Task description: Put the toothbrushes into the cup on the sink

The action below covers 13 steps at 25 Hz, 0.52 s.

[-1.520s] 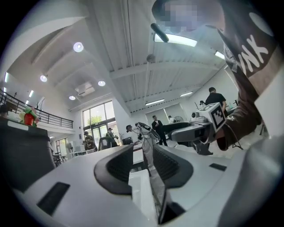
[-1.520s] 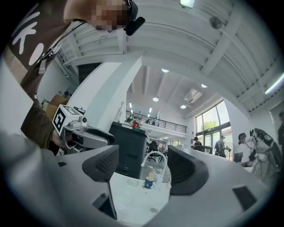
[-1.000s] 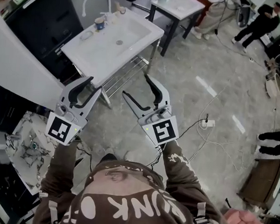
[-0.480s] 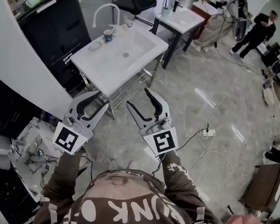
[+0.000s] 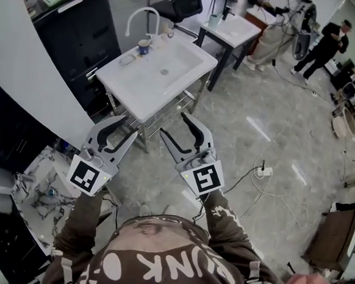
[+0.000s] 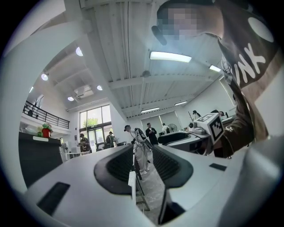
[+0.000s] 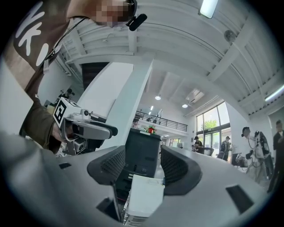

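At the bottom of the head view the person's brown sleeves reach forward, both hands holding their tools out level and side by side over the grey floor. The left gripper (image 5: 128,127), lower left of centre, has its jaws parted with nothing between them; its own view shows only the room through the gap. The right gripper (image 5: 173,124), just right of it, is also spread, its jaws having just been closing somewhat, and it is empty too: its own view shows only a corner of the white sink (image 5: 127,93) and the dark cabinet (image 5: 83,23) beyond. Both tips point towards the sink, which stands above them at upper centre-left, apart from either gripper. At its far rim the cup (image 5: 143,46) stands upright just beside the curved faucet (image 5: 143,14), with a small dish (image 5: 128,59) near it. The toothbrushes are too small to make out, on the rim or in the cup. Empty grippers short of the sink would fit an approach to collect them or a step away after dropping them in, so the next move hangs on what the cup holds.
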Motion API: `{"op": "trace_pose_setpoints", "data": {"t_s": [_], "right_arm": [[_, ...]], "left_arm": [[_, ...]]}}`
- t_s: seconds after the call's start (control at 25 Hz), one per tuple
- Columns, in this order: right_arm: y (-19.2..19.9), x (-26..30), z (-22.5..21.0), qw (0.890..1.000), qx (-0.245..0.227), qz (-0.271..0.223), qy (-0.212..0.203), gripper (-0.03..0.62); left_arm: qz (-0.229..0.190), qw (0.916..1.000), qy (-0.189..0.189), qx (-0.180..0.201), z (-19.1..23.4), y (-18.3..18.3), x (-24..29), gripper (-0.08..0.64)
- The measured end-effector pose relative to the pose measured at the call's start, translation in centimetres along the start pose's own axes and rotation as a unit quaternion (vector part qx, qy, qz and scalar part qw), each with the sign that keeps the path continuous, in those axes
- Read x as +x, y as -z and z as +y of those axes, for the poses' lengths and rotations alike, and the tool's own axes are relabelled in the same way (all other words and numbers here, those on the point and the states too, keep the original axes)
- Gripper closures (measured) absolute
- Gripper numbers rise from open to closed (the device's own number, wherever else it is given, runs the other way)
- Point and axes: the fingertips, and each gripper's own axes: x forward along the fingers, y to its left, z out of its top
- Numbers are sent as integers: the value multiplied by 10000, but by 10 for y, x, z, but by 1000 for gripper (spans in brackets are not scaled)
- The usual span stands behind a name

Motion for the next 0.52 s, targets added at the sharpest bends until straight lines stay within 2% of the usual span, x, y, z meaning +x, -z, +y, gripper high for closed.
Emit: {"op": "trace_pose_setpoints", "data": {"t_s": [0.52], "right_arm": [[-11,2,16,9999,-19,-29,-123,335]], "left_arm": [[0,9999,-104,-4,0,-4,-17,433]]}}
